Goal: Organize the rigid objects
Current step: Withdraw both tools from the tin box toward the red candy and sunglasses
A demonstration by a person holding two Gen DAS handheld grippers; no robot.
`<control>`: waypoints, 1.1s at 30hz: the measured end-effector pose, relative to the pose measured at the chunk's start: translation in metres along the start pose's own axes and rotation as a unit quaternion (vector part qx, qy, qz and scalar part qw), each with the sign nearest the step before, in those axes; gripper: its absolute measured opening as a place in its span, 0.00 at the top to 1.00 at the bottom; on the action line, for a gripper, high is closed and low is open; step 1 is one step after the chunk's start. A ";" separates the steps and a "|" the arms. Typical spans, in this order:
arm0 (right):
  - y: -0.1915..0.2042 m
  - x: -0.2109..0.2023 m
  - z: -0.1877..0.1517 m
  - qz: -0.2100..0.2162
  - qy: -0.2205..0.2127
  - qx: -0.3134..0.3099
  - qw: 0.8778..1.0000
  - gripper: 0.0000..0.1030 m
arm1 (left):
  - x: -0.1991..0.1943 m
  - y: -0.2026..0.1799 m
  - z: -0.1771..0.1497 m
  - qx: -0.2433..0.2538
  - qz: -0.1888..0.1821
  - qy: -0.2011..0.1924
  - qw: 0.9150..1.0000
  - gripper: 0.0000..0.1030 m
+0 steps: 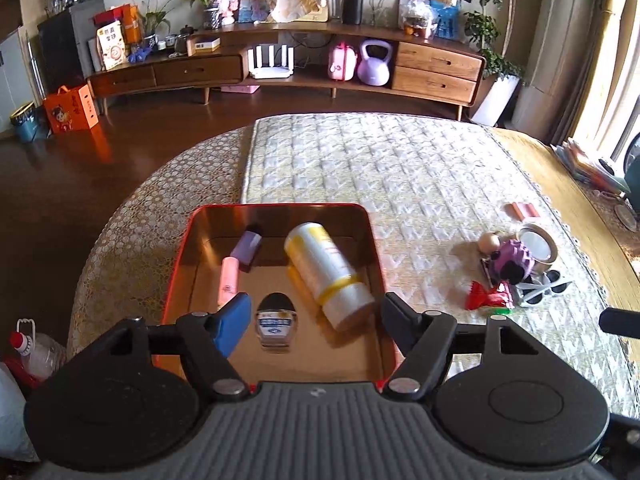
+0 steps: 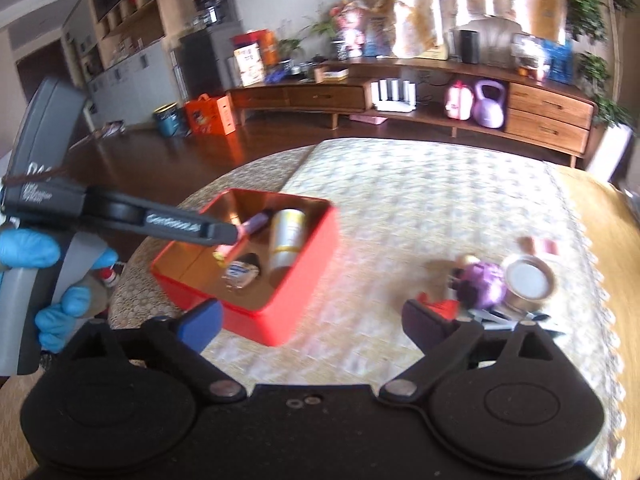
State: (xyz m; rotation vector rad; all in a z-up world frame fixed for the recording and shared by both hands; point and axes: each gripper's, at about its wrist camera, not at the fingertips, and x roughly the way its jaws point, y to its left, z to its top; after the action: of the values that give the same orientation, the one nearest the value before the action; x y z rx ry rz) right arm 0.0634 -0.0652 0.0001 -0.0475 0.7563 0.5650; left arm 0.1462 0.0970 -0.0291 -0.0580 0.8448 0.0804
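Both our grippers are wide open and empty: the left gripper (image 1: 312, 316) hangs over the red tin (image 1: 180, 264), bottle (image 1: 326, 270) inside. Next, our right gripper (image 2: 312, 322) fetches the purple toy (image 2: 482, 286) ahead-right.

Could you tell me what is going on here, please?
A person in blue gloves is sorting small things from a table into a red tin, with a gripper in each hand. The tin holds a bottle, a pink tube, a purple tube and a small jar. Both the left gripper and the right gripper are open and empty. A pile of items waits on the table.
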 end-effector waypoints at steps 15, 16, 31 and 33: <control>-0.079 -0.027 -0.042 -0.052 0.015 0.019 0.998 0.00 | 0.013 -0.082 -0.009 0.024 -0.041 0.001 0.999 0.19; -0.085 -0.026 -0.043 -0.054 0.018 0.020 0.998 0.00 | 0.017 -0.087 -0.009 0.023 -0.043 0.005 0.999 0.19; -0.152 0.011 -0.047 -0.076 0.063 -0.041 0.994 0.01 | 0.071 -0.133 -0.008 0.064 -0.061 0.047 0.995 0.19; -0.160 0.017 -0.045 -0.084 0.056 -0.045 0.994 0.01 | 0.078 -0.137 -0.008 0.059 -0.063 0.051 0.995 0.19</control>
State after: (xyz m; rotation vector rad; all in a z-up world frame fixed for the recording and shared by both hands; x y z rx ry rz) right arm 0.1250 -0.2039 -0.0693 -0.2249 0.8264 0.4376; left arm 0.2045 -0.0363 -0.0906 -0.0042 0.9443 -0.0922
